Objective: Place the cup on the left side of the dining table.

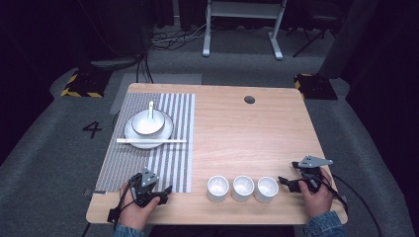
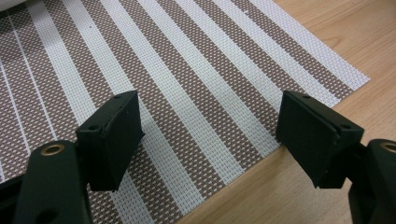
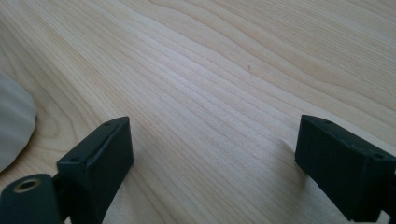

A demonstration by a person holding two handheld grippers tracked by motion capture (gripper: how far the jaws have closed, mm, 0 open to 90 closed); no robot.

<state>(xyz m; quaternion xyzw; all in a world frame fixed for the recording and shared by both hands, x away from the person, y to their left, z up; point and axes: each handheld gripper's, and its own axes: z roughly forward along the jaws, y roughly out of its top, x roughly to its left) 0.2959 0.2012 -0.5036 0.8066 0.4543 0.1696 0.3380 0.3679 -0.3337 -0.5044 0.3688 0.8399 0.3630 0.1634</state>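
Seen from the high view, a wooden desk (image 1: 237,138) was laid with a striped placemat (image 1: 170,163) at the left, on which a white plate (image 1: 132,136) carried a white bowl (image 1: 143,126) with a white spoon (image 1: 150,109) in it, a pair of white chopsticks (image 1: 150,141) being laid across the plate's near edge. Three white cups (image 1: 242,188) were lined up in a row near the front edge. The left tongs (image 1: 165,190) were held over the placemat's near corner, the right tongs (image 1: 285,181) just beside the rightmost cup, not touching it.

In the left gripper view, the left tongs (image 2: 208,135) were spread wide and empty above the placemat's (image 2: 187,84) edge.

In the right gripper view, the right tongs (image 3: 212,158) were likewise wide apart, nothing held, over bare desk (image 3: 233,70).
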